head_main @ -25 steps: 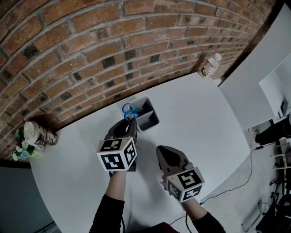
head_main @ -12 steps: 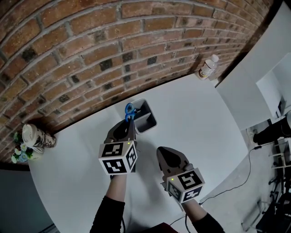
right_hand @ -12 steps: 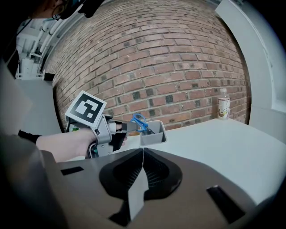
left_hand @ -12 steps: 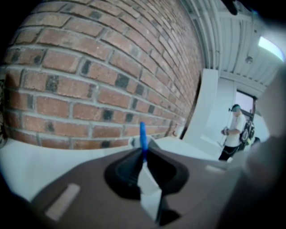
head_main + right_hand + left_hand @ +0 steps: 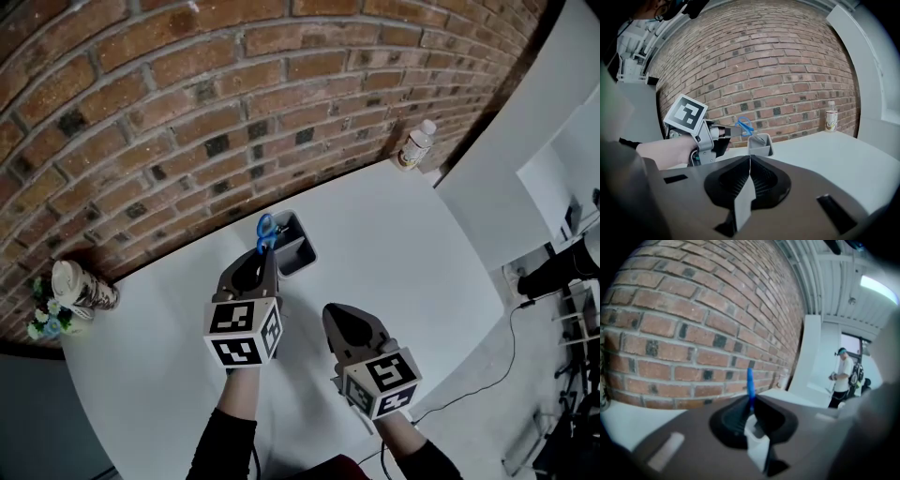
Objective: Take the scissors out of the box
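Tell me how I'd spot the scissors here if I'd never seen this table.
Start at the brick wall and drop to the white table before it. Near the wall stands a small grey box; the scissors are at its rim, pinched in the left gripper. Their bright blue handle loops stand out from the grey box and dark gripper.

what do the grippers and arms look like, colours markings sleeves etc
The left claw and right claw are dark grey-brown wedge-shaped shells that taper to narrow tips, with ribbed black pads inside. Behind each sits a white cube printed with black square markers: the left cube and the right cube. The person wears black long sleeves. No cables show on either claw.
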